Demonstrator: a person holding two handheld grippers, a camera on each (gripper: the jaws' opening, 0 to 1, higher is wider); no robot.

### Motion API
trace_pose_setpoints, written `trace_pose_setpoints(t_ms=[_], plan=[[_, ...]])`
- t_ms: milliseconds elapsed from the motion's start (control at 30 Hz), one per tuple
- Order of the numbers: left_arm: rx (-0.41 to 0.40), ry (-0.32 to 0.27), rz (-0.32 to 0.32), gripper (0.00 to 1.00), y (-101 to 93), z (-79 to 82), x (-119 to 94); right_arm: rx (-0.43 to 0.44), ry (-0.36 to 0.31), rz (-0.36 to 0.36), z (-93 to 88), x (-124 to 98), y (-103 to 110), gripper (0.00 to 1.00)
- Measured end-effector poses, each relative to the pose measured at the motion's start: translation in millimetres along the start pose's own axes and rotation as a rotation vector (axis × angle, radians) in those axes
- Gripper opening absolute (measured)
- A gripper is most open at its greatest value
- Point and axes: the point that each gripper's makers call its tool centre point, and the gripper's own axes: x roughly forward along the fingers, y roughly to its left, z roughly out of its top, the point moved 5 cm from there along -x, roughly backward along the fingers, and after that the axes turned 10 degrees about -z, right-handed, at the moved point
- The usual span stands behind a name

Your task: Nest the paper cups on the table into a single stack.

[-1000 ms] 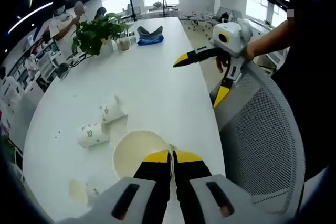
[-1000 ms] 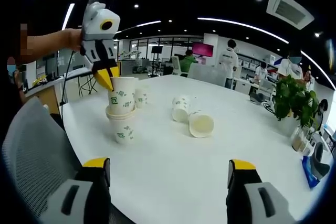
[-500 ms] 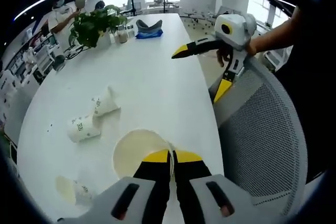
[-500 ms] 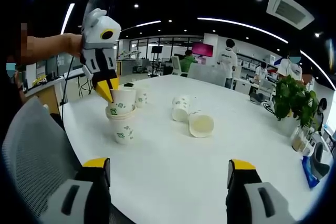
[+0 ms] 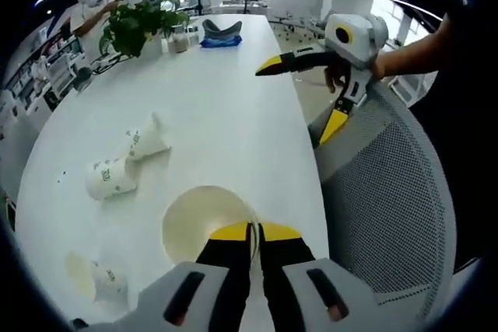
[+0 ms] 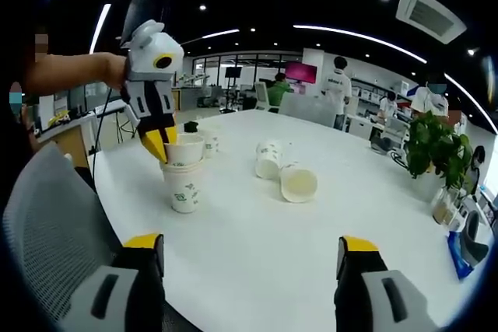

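Since a second ago, the cup [image 6: 185, 150] pinched by my left claw [image 6: 163, 148] has sunk from riding high into the stack [image 6: 184, 186], now nearly seated, so one nesting looks almost done. That claw's jaws are pressed on the cup's rim at 10 o'clock in the right gripper view. My right claw [image 6: 253, 260] hangs spread, holding nothing. Two cups [image 6: 285, 172] lie tipped on the tabletop [image 6: 327, 223] near 12 o'clock, another [image 6: 208, 144] stands behind the stack.
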Motion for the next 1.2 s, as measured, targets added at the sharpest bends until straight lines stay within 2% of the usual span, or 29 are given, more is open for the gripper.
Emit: trace_pose_setpoints(t_ms=[333, 733, 1200], plan=[[-0.013, -0.017, -0.024, 0.02, 2.5, -1.9, 1.5, -0.001, 0.006, 0.001, -1.6, 0.6, -0.5, 0.92], [-0.026, -0.003, -0.051, 0.03, 2.5, -4.1, 4.5, -0.003, 0.011, 0.003, -2.2, 1.0, -0.2, 0.92], [-0.024, 0.024, -0.067, 0.03, 7.2, -14.1, 16.2, 0.0, 0.012, 0.002, -1.5, 0.5, 0.2, 0.91]])
